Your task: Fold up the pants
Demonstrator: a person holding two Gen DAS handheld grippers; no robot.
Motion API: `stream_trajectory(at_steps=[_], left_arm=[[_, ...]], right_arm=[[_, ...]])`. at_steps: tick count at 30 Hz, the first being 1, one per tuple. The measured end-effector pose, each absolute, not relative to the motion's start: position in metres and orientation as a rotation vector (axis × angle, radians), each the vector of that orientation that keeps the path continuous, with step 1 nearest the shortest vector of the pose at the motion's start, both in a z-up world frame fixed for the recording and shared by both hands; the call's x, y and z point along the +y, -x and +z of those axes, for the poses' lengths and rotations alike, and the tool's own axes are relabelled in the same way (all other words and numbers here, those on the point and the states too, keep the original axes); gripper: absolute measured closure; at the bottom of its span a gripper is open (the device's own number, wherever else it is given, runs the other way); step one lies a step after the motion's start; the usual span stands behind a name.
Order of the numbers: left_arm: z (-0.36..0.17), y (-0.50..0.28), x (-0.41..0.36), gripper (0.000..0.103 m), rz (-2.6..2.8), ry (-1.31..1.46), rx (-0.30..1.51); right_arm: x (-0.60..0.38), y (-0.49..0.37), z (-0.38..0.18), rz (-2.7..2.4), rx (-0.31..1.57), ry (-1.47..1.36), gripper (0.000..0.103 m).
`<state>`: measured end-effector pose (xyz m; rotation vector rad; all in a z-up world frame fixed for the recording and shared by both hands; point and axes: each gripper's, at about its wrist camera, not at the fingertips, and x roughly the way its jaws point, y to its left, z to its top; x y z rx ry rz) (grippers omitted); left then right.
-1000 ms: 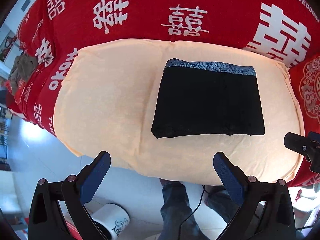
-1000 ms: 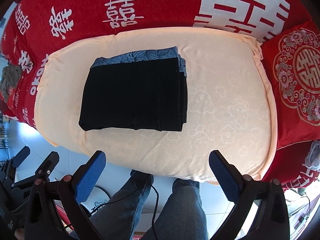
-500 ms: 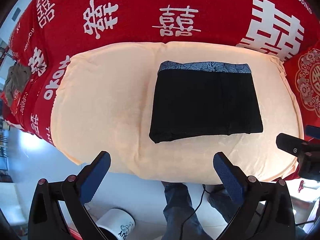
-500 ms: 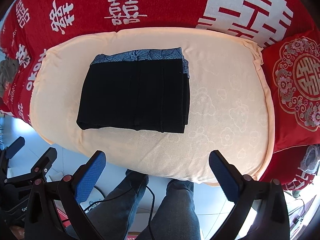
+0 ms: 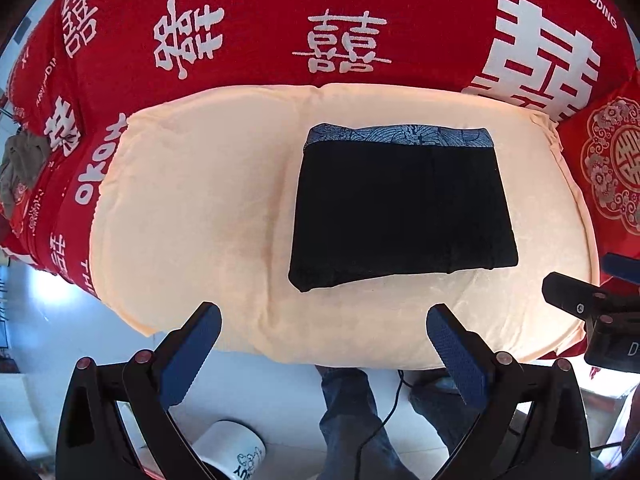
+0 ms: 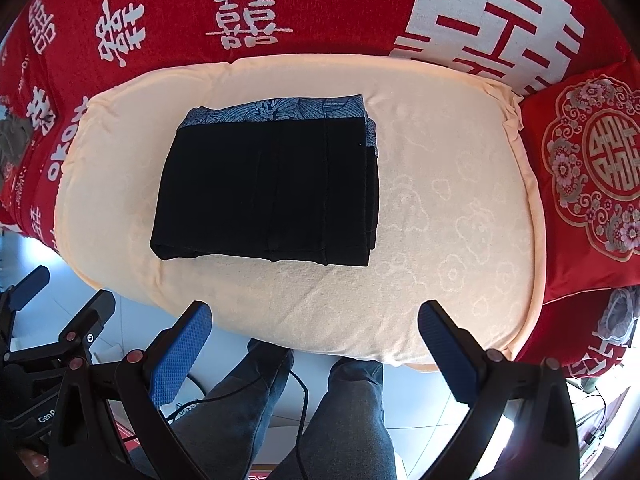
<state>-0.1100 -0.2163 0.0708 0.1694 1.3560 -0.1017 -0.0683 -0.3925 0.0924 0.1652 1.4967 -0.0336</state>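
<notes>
Folded pants (image 5: 402, 208) (on cushion (image 5: 192, 216))

The left tongs (image 5: 323, 322) are spread wide, their blue-padded fingers (image 5: 192, 354) at 7 and 5 o'clock in the left wrist view, holding nothing. The right tongs (image 6: 315, 318) are likewise spread wide and empty, with blue pads (image 6: 448, 354) angled outward. Each pair shows in the other's view: the right tongs at 3 o'clock in the left view, the left tongs at 8 o'clock in the right. The person's jeans-clad legs (image 6: 340, 420) stand at 6 o'clock, between the fingers.
</notes>
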Motion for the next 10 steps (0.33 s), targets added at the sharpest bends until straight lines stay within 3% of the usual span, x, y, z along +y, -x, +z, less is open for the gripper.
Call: stream_trajectory(at_steps=[10], left_arm=[[0.0735,0.1104,-0.2183,0.0,-0.108,-0.146,1.335]], right_arm=[[-0.3946,0.0666,0.0918,-0.039,1.498,-0.167,0.0]])
